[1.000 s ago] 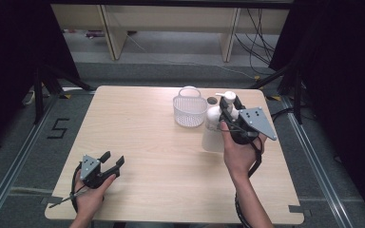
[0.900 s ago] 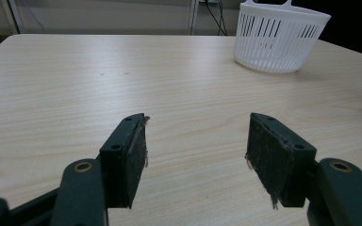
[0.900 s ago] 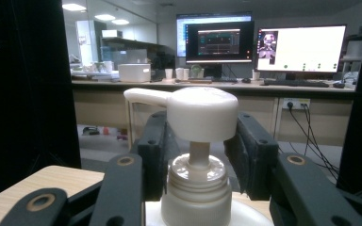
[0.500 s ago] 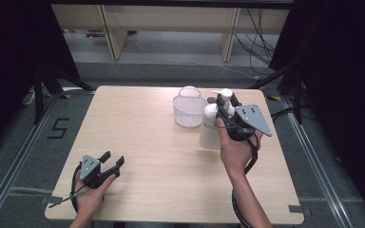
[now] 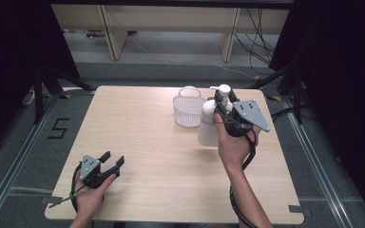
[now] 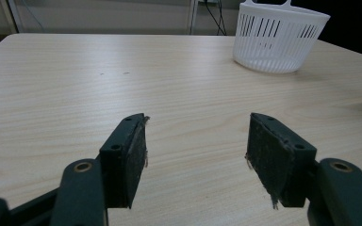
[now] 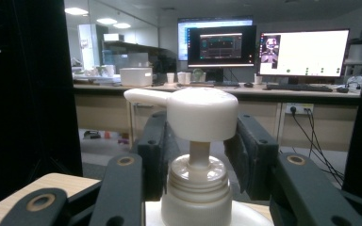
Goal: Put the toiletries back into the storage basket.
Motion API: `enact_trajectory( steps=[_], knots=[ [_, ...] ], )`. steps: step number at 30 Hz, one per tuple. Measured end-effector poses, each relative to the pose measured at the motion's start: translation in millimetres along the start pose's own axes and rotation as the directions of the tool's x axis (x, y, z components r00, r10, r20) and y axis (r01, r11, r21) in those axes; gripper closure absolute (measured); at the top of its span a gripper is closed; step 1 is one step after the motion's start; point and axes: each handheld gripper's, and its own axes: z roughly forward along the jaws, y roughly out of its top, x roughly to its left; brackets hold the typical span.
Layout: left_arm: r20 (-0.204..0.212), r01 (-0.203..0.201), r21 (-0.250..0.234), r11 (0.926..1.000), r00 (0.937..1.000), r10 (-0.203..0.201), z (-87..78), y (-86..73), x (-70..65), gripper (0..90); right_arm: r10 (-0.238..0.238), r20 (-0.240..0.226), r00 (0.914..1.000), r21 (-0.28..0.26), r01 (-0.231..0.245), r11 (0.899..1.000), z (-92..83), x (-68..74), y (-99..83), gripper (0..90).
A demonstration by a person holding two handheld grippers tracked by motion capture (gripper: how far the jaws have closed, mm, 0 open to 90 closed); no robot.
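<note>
Jaws of my right gripper (image 5: 221,105) sit clamped on the neck of the white pump bottle (image 5: 208,124), which I see lifted and tilted over the far right of the table (image 5: 161,190). Just left of it stands the white slotted basket (image 5: 188,111), nothing between them. Left gripper (image 5: 113,162) rests near the front left corner, jaws apart, holding nothing.

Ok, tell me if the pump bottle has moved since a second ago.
Yes. In the high view the pump bottle, held in the right gripper, has shifted left, closing the gap to the white basket, which stayed put on the table.
</note>
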Motion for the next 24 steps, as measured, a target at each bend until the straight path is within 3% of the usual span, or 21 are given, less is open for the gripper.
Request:
enact_trajectory(
  steps=[3,12,20,23,24],
  knots=[
    [0.0,0.0,0.001,1.0,1.0,0.0,0.0,0.0,0.2,37.6,-0.018,0.005,0.9998,-0.019,0.018,1.0,3.5,-0.3,0.5,60.4],
    [0.001,0.002,0.0,1.0,1.0,-0.002,0.0,0.0,0.3,37.5,-0.001,0.002,1.0,-0.018,0.001,1.0,9.5,2.9,2.7,60.5],
    [0.001,0.003,0.0,1.0,1.0,-0.003,0.1,0.0,0.3,37.5,-0.016,0.004,0.9999,-0.023,0.016,1.0,16.7,4.7,8.6,60.5],
    [0.002,0.001,0.001,1.0,1.0,-0.001,-0.2,0.0,0.5,37.5,0.003,-0.005,1.0,-0.031,-0.003,1.0,20.1,7.2,9.1,60.5],
    [-0.001,0.001,0.004,1.0,1.0,-0.001,-0.5,0.2,0.4,37.5,-0.012,0.005,0.9999,-0.028,0.012,1.0,20.5,6.4,9.5,60.5]
  ],
)
